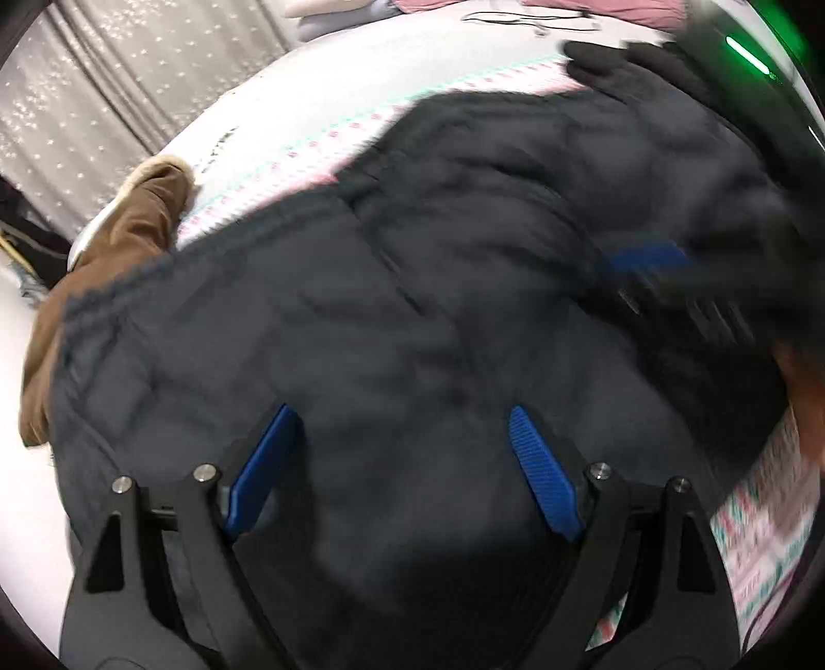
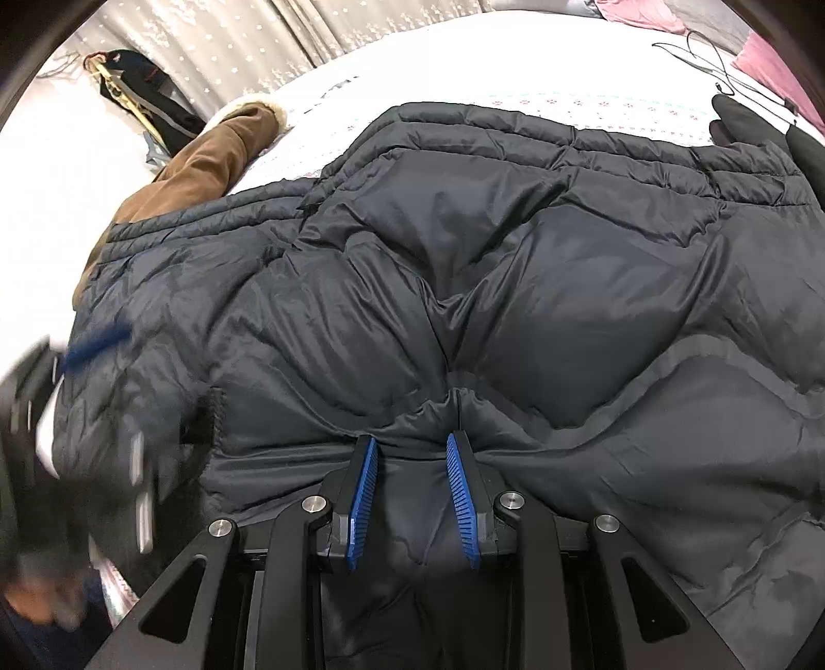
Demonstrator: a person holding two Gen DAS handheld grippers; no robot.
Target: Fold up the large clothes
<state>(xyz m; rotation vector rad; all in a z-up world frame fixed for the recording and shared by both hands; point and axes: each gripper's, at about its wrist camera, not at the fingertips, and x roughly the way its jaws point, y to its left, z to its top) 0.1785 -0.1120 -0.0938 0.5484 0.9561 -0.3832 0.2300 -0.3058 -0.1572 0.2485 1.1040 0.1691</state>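
Nearest us, the right gripper has its two black fingers with ribbed blue pads drawn partway in, pinching a bunched fold of the dark jacket. The fabric puckers up between the pads and radiates creases from that spot. This gripper tilts steeply down at the near edge of the jacket.

We count one jacket: dark slate, smooth and slightly shiny, puffy, stitched into large quilted panels with narrow ribbed bands along the far hem. It lies spread flat over the bed, covering most of it.

One brown coat, soft and matte with a cream fleecy trim, lies at the bed's left edge, partly under the jacket. One black glove sits at the jacket's far right corner. Thin black cables trail beyond it, near pink cloth.

The bed cover is white with rows of small pink and green marks. A grey curtain with pale dots hangs behind.

The left gripper hovers tilted down over the jacket, its two blue-padded fingers spread wide with nothing pinched. Its view is blurred.
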